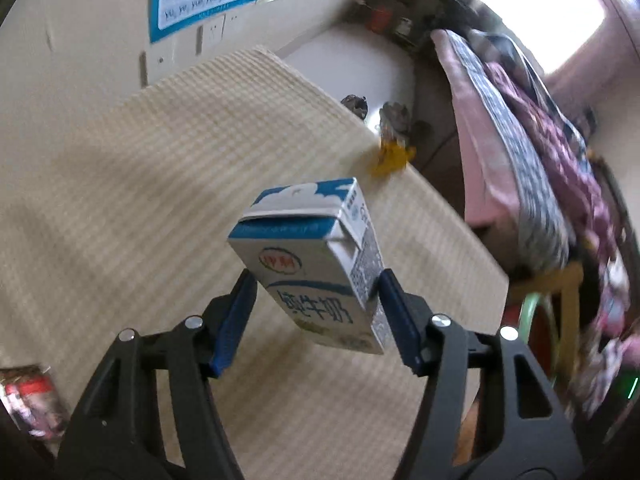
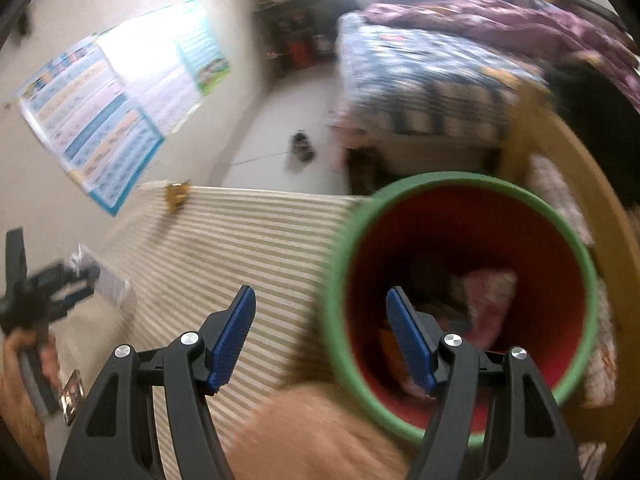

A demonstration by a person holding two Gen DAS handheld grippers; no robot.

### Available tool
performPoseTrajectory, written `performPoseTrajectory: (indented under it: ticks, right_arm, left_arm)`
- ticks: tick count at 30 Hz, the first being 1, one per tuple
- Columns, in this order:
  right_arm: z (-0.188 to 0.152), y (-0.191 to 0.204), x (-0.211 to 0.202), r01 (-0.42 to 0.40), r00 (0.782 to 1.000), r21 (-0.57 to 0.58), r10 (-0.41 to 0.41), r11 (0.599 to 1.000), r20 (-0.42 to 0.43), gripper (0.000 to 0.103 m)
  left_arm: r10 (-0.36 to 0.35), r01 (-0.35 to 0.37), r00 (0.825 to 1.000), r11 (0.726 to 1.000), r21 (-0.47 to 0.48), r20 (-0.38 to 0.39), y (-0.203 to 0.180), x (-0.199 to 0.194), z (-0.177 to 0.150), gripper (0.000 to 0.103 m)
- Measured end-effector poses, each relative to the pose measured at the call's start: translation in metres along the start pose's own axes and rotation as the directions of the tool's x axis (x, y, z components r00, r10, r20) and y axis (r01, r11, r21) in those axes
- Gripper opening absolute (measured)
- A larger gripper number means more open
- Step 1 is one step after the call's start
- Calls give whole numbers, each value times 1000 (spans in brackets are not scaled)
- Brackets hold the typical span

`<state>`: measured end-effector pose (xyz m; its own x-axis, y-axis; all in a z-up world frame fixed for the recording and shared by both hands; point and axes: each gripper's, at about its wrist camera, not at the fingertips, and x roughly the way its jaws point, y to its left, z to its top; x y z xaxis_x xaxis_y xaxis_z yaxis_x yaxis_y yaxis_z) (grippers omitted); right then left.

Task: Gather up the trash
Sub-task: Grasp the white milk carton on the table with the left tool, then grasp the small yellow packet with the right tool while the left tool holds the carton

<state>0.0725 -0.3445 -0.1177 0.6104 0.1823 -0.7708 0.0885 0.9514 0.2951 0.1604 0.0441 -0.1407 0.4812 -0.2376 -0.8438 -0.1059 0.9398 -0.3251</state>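
My left gripper [image 1: 318, 292] is shut on a blue-and-white milk carton [image 1: 316, 264] and holds it tilted above the striped beige table cloth [image 1: 160, 184]. A yellow wrapper [image 1: 392, 156] lies near the table's far edge; it also shows in the right wrist view [image 2: 178, 196]. My right gripper [image 2: 320, 320] is open and empty, at the table's right edge beside a bin with a green rim [image 2: 472, 178] and red inside that holds some trash. The left gripper with the carton [image 2: 76, 276] shows at far left in the right wrist view.
A printed packet [image 1: 32, 400] lies at the table's near left. A bed with patterned blankets [image 2: 440, 64] stands to the right, behind a wooden frame [image 2: 532, 120]. Shoes [image 2: 302, 146] lie on the floor beyond the table. Posters [image 2: 100, 120] hang on the wall.
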Motion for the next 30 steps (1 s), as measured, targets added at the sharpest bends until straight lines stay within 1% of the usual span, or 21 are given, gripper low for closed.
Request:
performPoseTrajectory:
  ticks: [3, 4, 6, 7, 11, 12, 14, 18, 23, 24, 25, 26, 27, 28, 30]
  right_arm:
    - [20, 30, 19, -57, 998, -46, 56, 997, -12, 66]
    - [30, 46, 31, -83, 996, -68, 82, 994, -26, 66]
    - [44, 65, 49, -111, 993, -99, 107, 989, -42, 66]
    - [55, 83, 65, -124, 992, -130, 119, 984, -44, 66]
    - [88, 134, 117, -124, 992, -215, 117, 969, -46, 66]
    - [97, 149, 133, -121, 992, -231, 112, 965, -51, 66]
    - [108, 170, 159, -103, 994, -250, 91, 963, -57, 66]
    - [121, 194, 197, -74, 996, -265, 57, 961, -72, 66]
    - [123, 206, 250, -30, 989, -263, -9, 964, -144, 66]
    - [122, 207, 256, -28, 988, -259, -13, 965, -154, 61]
    - [121, 208, 261, -32, 986, -260, -12, 965, -165, 46]
    - [120, 210, 265, -39, 984, -270, -10, 962, -177, 42]
    - [119, 213, 265, -34, 986, -282, -14, 959, -168, 40]
    - [117, 214, 260, -37, 990, -298, -5, 954, -141, 39]
    - [115, 213, 247, -60, 993, -298, 26, 953, -118, 38]
  left_arm:
    - [-15, 15, 1000, 999, 35, -10, 11, -32, -33, 60]
    - [-12, 13, 1000, 999, 50, -13, 12, -39, -39, 60]
    - [8, -5, 1000, 995, 97, -26, 11, -50, -53, 60]
    - [18, -13, 999, 992, 125, -38, 9, -53, -63, 60]
    - [22, -14, 998, 988, 153, -51, -3, -35, -77, 60]
    - [5, 4, 998, 990, 138, -63, -5, -27, -78, 60]
    - [-43, 49, 997, 993, 111, -58, -9, -18, -79, 57]
    - [-68, 73, 996, 993, 91, -65, -18, 2, -80, 55]
    - [-110, 113, 991, 993, 39, -76, -19, 28, -77, 52]
    - [-121, 123, 990, 992, 25, -71, -17, 30, -74, 52]
    - [-125, 126, 990, 992, 16, -67, -16, 31, -73, 52]
    - [-130, 130, 990, 992, 3, -61, -15, 31, -71, 53]
    - [-128, 127, 990, 992, -10, -55, -13, 32, -70, 53]
    - [-127, 126, 991, 992, -19, -50, -11, 32, -70, 53]
    - [-127, 125, 991, 992, -27, -48, -9, 31, -69, 54]
